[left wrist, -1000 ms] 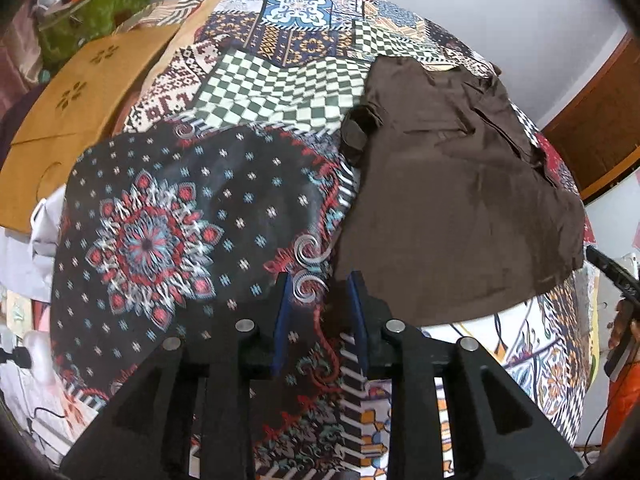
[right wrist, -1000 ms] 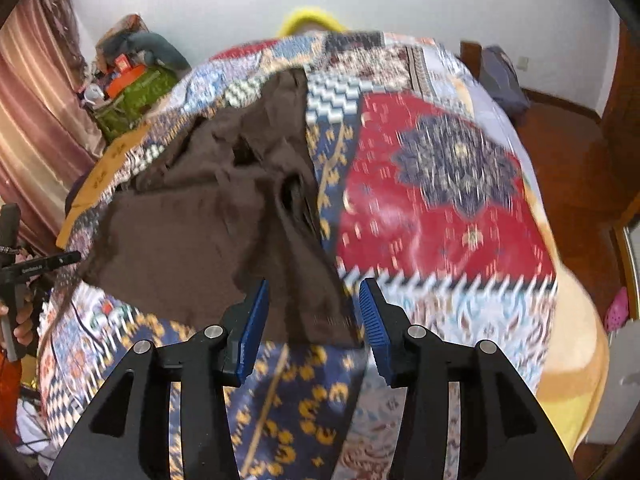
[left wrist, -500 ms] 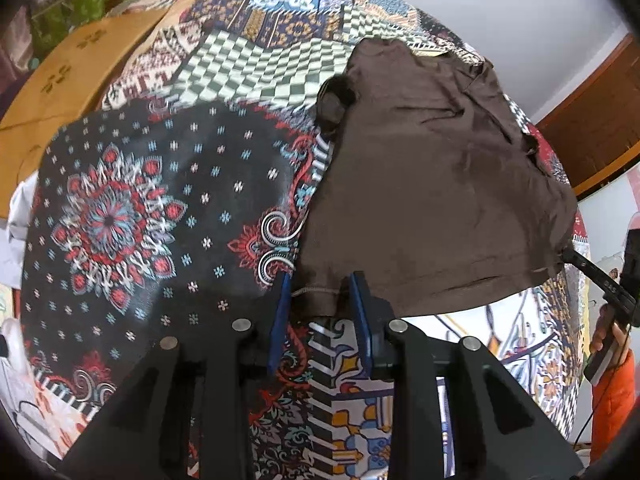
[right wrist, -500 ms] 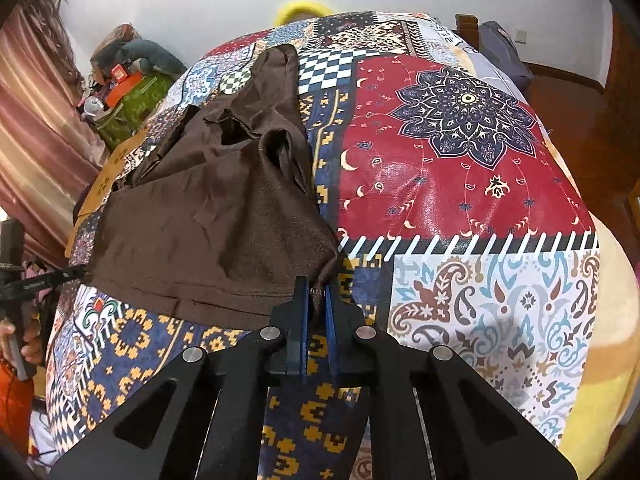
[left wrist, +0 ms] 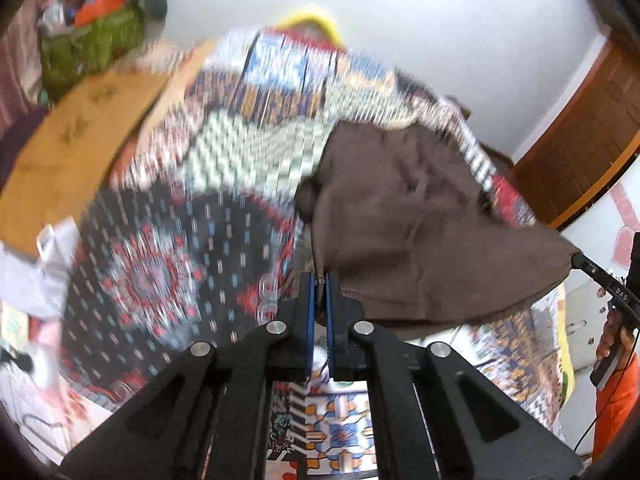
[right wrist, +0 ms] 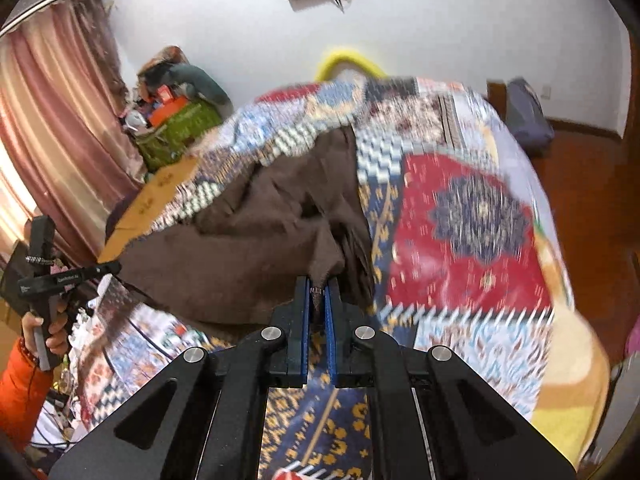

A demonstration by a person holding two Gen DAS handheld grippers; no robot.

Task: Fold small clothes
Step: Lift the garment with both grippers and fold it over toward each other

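Observation:
A dark brown garment (left wrist: 420,220) lies on a patchwork bedspread (left wrist: 160,280), its near hem lifted off the bed. My left gripper (left wrist: 319,280) has its jaws closing tight on the hem's left corner, with cloth pinched between the blue pads. In the right wrist view the same garment (right wrist: 260,240) rises to my right gripper (right wrist: 317,286), which is shut on the hem's right corner. The hem hangs stretched between the two grippers. A hand in an orange sleeve holds the left gripper's handle (right wrist: 44,276) at that view's left edge. The bedspread (right wrist: 460,220) is blurred.
A green bag (right wrist: 180,128) with piled things stands by the far left of the bed, next to pink curtains (right wrist: 52,140). An orange-brown board (left wrist: 80,128) lies along the bed's left side. A wooden door (left wrist: 580,140) is at the right, and wooden floor (right wrist: 592,184) beyond the bed.
Both grippers went from open beside the hem to shut on its corners, the right first and then the left. Both have since risen, lifting the near hem off the bedspread.

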